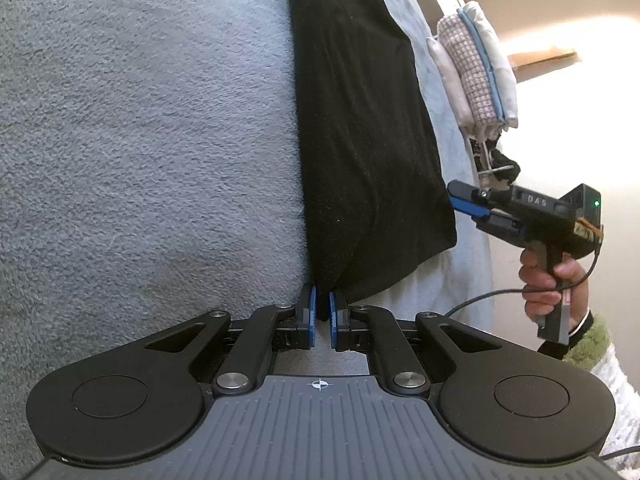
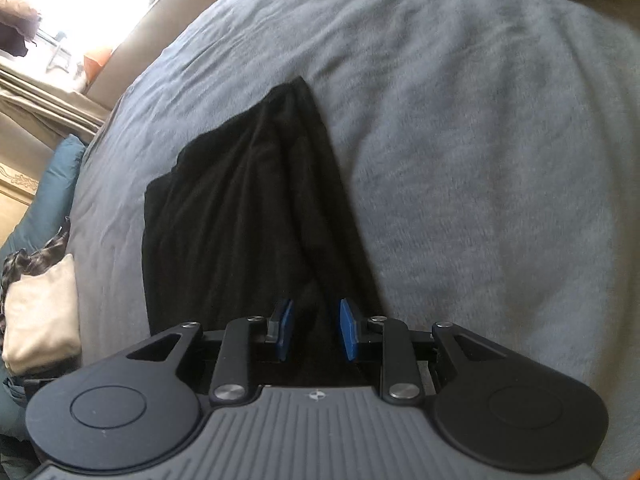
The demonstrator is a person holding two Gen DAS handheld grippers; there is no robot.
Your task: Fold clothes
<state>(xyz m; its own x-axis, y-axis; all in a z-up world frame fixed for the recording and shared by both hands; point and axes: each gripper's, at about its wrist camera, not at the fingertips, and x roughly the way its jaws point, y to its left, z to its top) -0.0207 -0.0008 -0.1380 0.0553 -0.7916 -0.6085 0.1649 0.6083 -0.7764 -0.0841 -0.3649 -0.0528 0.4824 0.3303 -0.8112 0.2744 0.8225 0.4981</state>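
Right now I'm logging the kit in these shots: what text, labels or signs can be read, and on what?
"DAS": on the side of the right claw, small and soft, so uncertain.
Sticker at that claw's rear: too blurred to read.
Crosshair mark, no letters: on the left claw body.
Nothing else.

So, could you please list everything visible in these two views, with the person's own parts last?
Black garment: one, black, lying on the blanket, a corner between the left fingers.
Blanket: one, grey-blue, covering the bed.
Folded stack: one, white, checked and blue, at the bed's far edge.
Cream cushion: one, off-white, beside the bed.
Teal bedding: one, teal, beside the bed.
Left hand-held gripper: one, black with blue pads, nearly closed on the garment.
Right hand-held gripper: one, black with blue pads, open over the garment.
Hand: one, holding the right handle.
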